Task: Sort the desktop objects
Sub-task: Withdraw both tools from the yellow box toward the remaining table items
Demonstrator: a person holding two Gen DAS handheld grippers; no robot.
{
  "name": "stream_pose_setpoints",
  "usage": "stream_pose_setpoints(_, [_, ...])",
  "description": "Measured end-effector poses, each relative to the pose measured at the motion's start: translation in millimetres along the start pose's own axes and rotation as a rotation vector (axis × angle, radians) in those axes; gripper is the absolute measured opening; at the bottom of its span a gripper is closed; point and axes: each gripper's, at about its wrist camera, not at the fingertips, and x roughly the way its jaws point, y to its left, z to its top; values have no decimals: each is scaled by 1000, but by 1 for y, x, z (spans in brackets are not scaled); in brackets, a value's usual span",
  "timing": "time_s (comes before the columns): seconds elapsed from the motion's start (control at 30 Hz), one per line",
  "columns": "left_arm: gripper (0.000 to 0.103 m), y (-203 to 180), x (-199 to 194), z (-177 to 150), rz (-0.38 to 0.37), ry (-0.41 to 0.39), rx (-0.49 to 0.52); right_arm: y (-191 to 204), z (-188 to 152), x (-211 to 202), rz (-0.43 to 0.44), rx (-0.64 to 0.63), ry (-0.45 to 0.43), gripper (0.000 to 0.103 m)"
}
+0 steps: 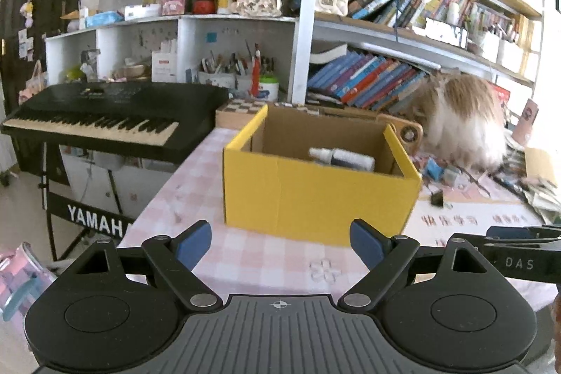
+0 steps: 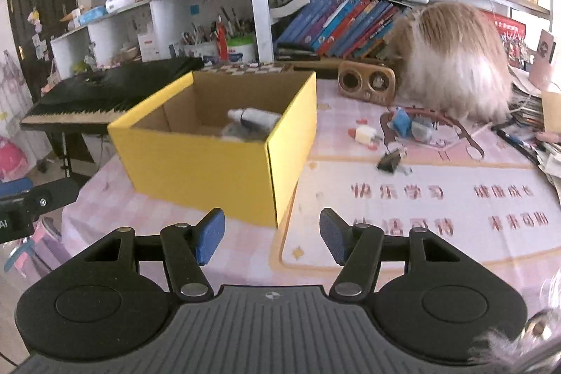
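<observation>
A yellow cardboard box [image 1: 315, 195] stands open on the pink checked tablecloth; it also shows in the right wrist view [image 2: 196, 160]. A white and grey bottle [image 1: 342, 158] lies inside it, seen too in the right wrist view [image 2: 254, 116]. My left gripper [image 1: 280, 246] is open and empty, in front of the box. My right gripper [image 2: 272, 235] is open and empty, near the box's front right corner. Loose on the table to the right lie a black binder clip [image 2: 391, 162], a white plug [image 2: 364, 133] and a blue item [image 2: 401, 123].
A fluffy cat [image 2: 452, 58] sits at the back right, next to a wooden radio [image 2: 366, 83]. A black keyboard [image 1: 105, 114] stands left of the table. Shelves of books [image 1: 368, 81] line the back. Stacked papers [image 2: 529, 107] lie at the right edge.
</observation>
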Motion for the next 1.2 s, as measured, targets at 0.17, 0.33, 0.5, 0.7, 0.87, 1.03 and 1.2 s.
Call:
stream_pose_setpoints(0.17, [89,-1,-15,-18,-6,32,33,14,-28,-11,-31,-67,25,57])
stream_pose_setpoints(0.33, [89,-5,-24,-36,-32,88,42,20,-50,-23,4,-73,84,57])
stream_pose_setpoints(0.5, [89,-11,-20,-49,-59,170,50,16,-62,-29,-7,-51,125,58])
stream_pose_setpoints(0.7, [89,-14,-27,-57,-61,173,51,7,-68,-31,-30,-27,148,58])
stream_pose_setpoints(0.87, [89,-19,-28,-58,-69,170,56,7,-72,-36,-30,-50,134,59])
stream_pose_setpoints(1.03, [89,-32,-26,-56,-106,164,83,-4,-72,-42,-62,-30,123,61])
stream_pose_setpoints(1.2, [89,-45,-19,-51,-138,159,106,-16,-72,-46,-92,-15,117,63])
